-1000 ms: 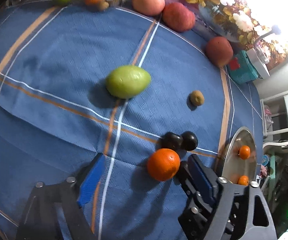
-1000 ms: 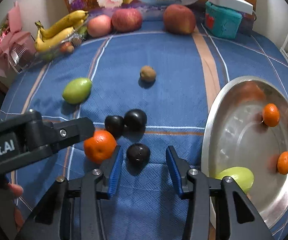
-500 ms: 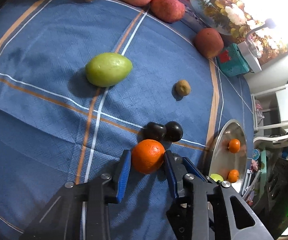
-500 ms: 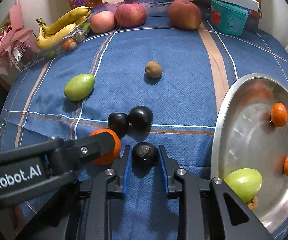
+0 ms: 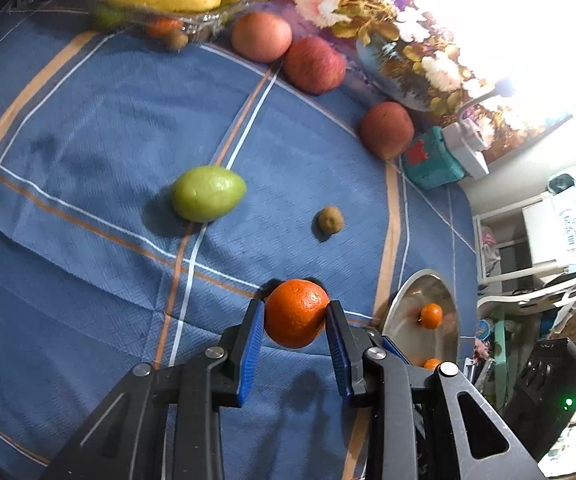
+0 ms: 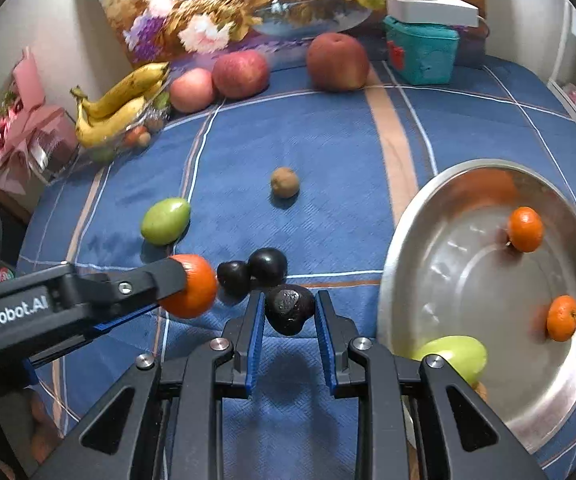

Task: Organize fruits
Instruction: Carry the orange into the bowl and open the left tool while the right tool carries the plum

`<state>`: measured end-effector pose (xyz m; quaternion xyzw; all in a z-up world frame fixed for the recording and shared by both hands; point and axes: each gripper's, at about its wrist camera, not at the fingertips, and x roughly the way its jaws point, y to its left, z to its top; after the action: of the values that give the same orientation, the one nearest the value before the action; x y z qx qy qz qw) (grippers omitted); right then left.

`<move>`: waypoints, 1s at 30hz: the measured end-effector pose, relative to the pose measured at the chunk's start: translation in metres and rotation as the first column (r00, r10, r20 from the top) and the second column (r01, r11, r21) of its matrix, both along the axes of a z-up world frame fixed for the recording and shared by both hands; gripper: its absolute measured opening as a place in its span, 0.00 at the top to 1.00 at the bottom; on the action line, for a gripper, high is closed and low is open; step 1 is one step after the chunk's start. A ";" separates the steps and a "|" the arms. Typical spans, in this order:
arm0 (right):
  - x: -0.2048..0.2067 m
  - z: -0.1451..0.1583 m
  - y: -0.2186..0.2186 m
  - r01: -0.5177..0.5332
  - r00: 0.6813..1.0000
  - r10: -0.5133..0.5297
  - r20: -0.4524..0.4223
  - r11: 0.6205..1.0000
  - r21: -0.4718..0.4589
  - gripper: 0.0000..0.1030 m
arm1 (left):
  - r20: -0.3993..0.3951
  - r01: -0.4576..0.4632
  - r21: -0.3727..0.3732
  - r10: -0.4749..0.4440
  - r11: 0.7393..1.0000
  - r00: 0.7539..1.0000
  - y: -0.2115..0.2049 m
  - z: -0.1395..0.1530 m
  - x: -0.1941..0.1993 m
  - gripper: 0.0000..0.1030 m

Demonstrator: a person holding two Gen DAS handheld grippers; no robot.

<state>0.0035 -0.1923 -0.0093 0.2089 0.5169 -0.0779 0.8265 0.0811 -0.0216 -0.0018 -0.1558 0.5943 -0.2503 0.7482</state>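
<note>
My left claw (image 5: 295, 322) clamps the orange (image 5: 296, 313); my right claw (image 6: 289, 316) grips a dark fruit (image 6: 289, 309). Both are lifted off the cloth (image 6: 327, 140), seemingly for the bowl (image 6: 483, 170) alongside.

A blue cloth (image 6: 327, 152) with orange and white lines covers the tabletop. A green fruit (image 6: 165, 221), a small brown kiwi (image 6: 284, 182) and two dark round fruits (image 6: 254, 270) lie on it. On the right sits a shiny metal bowl (image 6: 411, 216). Far back lie three red apples (image 6: 337, 62), a teal box (image 6: 421, 54) and a clear tray of bananas (image 6: 120, 100).
</note>
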 end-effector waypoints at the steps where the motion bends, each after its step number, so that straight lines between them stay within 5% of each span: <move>1: -0.002 0.002 -0.003 0.010 1.000 -0.010 0.004 1.000 0.000 0.74 | 0.005 0.004 -0.002 -0.004 1.000 1.000 -0.001 0.002 -0.001 0.68; 18: -0.041 0.004 -0.089 0.299 0.953 -0.301 -0.044 0.953 -0.049 0.74 | 0.077 0.158 -0.013 -0.156 0.987 0.985 -0.050 0.017 -0.033 0.68; 30: -0.059 0.002 -0.104 0.376 0.921 -0.381 -0.079 0.924 -0.073 0.74 | 0.238 0.336 0.032 -0.334 0.941 0.912 -0.114 0.017 -0.072 0.69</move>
<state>-0.0553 -0.2959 -0.0072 0.2774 0.5019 -0.2603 0.7768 0.0094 -0.1357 0.0151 -0.0240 0.5160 -0.3947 0.7598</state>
